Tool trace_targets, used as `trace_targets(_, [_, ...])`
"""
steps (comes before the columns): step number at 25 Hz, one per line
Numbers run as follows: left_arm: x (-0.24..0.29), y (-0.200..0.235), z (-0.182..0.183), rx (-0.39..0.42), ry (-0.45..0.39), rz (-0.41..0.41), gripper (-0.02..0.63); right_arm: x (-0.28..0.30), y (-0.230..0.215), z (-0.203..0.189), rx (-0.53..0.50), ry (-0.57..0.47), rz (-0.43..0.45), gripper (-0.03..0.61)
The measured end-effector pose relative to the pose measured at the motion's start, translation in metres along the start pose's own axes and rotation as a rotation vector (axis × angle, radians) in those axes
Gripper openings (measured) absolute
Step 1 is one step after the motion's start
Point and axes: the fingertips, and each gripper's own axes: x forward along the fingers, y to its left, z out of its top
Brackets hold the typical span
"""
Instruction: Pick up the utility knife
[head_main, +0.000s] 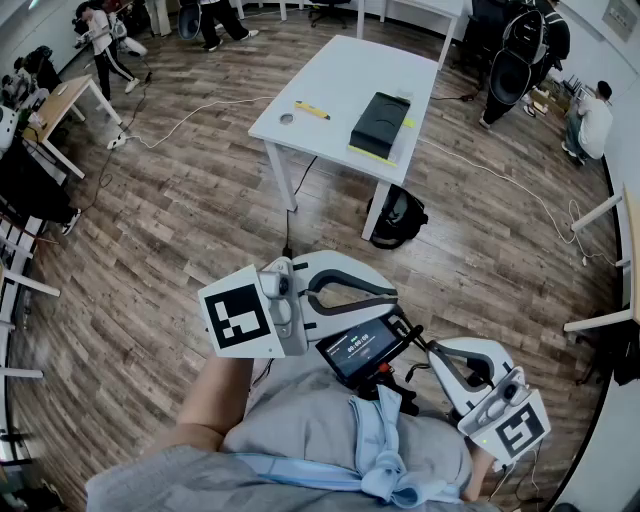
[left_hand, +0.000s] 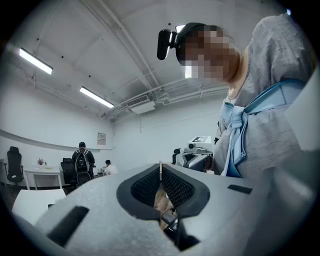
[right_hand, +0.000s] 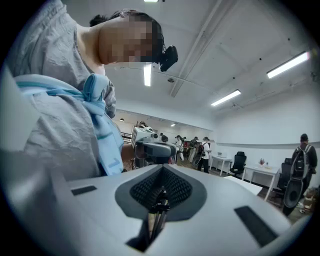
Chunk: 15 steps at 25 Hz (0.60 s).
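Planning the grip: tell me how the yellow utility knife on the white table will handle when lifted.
The utility knife looks slim and straight, so probably stiff and light. It lies flat on the smooth white table, so a nudge would likely slide it, not roll it.

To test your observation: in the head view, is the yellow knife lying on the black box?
No, the knife lies on the white table, apart from the black box.
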Motion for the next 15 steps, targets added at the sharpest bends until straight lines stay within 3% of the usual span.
trace_targets(10, [0.004,-0.004,-0.004,0.003,0.008,-0.020,0.018,-0.005,0.001,-0.005,0.015,0.003,-0.009,0.026])
trace_targets(15, [0.000,-0.004,-0.001,0.001,0.004,-0.011,0.018,-0.004,0.006,0.006,0.043,-0.056,0.041,0.028])
